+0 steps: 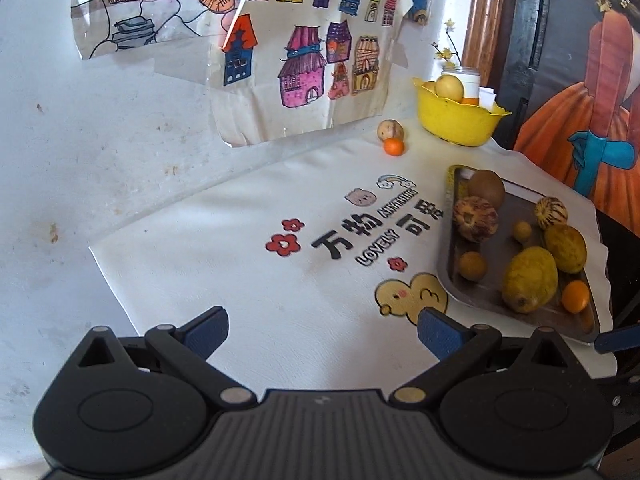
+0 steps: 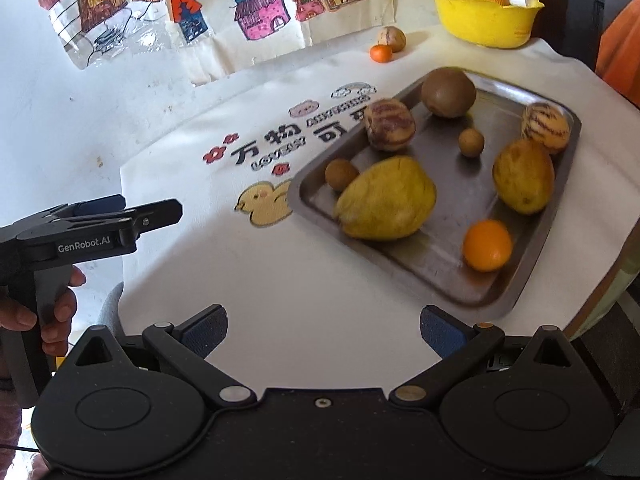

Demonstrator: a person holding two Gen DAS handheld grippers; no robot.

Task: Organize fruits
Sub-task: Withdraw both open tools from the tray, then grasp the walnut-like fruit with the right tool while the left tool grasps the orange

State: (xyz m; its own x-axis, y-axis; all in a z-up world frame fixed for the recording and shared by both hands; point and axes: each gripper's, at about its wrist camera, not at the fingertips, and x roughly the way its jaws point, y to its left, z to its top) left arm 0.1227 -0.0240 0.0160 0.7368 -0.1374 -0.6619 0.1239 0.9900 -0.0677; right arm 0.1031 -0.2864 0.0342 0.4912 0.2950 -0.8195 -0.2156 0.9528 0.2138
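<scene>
A steel tray (image 2: 448,280) (image 1: 480,300) on the white table mat holds several fruits: two large yellow ones (image 2: 386,200) (image 2: 522,176), two striped ones (image 2: 390,124), a kiwi (image 2: 448,92), small brown ones and an orange (image 2: 487,245). A small orange (image 2: 380,53) (image 1: 394,146) and a striped fruit (image 2: 392,38) lie loose near a yellow bowl (image 2: 486,20) (image 1: 456,120) with fruit in it. My right gripper (image 2: 323,332) is open and empty before the tray's near edge. My left gripper (image 1: 322,332) is open and empty, left of the tray; it also shows from the side in the right wrist view (image 2: 160,212).
Children's drawings (image 1: 304,52) hang on the white wall behind the table. A white jar (image 1: 468,80) stands behind the bowl. The mat (image 1: 240,264) carries printed cartoons and letters. A dark cabinet and an orange picture (image 1: 580,80) stand at the right.
</scene>
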